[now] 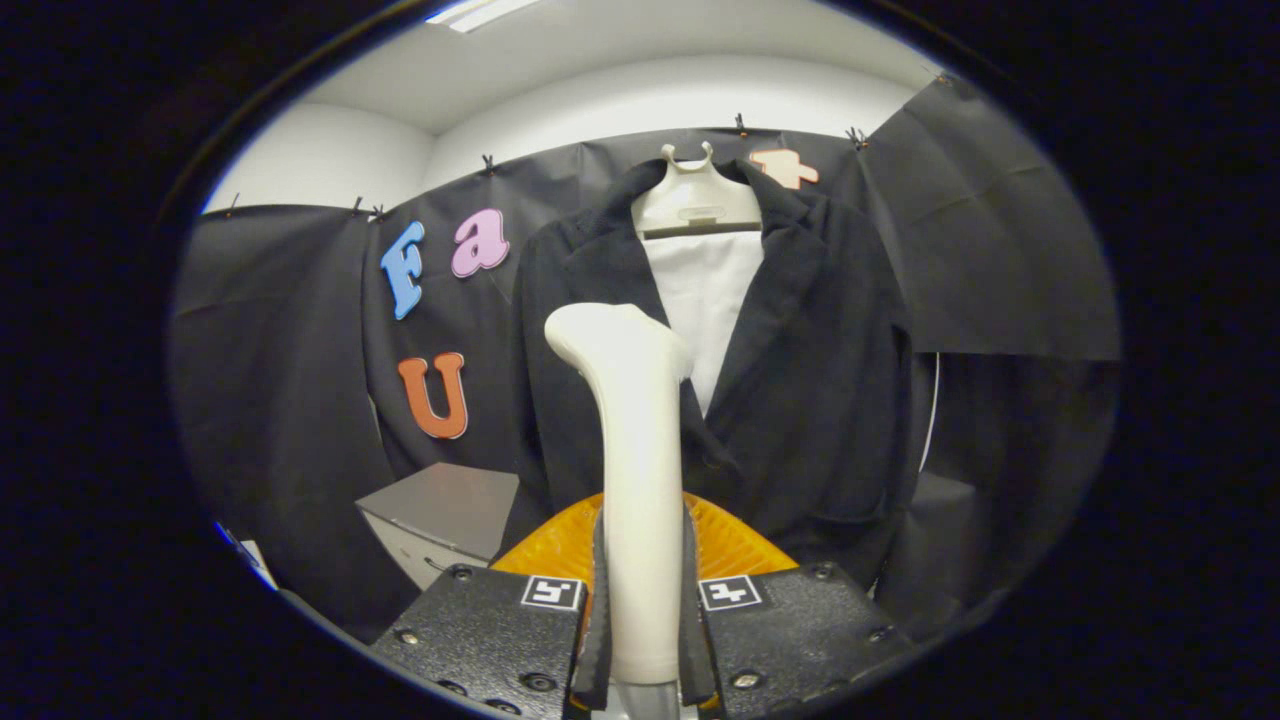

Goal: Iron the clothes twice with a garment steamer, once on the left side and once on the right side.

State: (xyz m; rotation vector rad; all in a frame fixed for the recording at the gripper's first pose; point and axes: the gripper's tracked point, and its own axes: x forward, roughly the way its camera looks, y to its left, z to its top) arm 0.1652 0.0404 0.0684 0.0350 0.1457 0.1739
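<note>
Claw point(641, 620) clenched on the handle of a cream-white plastic garment steamer point(634, 440), both fingers point(598, 600) pressing the handle from either side, at 9 and 3 o'clock of it. Steamer stands upright between the fingers, handle rising straight up, head bent over toward 10 o'clock at the top. Claw is level and pointed straight ahead at the garment, no visible tilt; the holding hand itself can't be made out. Just behind the handle, low down, an orange ribbed dome-shaped plastic piece point(725, 545) shows on both sides of the steamer, whether it touches it can't tell. Beyond the steamer at 12 o'clock hangs a black fabric jacket point(820, 400) with open lapels on a white plastic hanger point(695, 200), a white panel point(705, 300) showing in the jacket's open front. Steamer head sits in front of the jacket's left lapel as seen here, touching or apart can't tell. At 9 o'clock of the claw, lower down, a grey box-like cabinet point(440, 515) with a pale drawer front. Black cloth wall point(280, 380) behind everything, white wall point(330, 160) above it.
</note>
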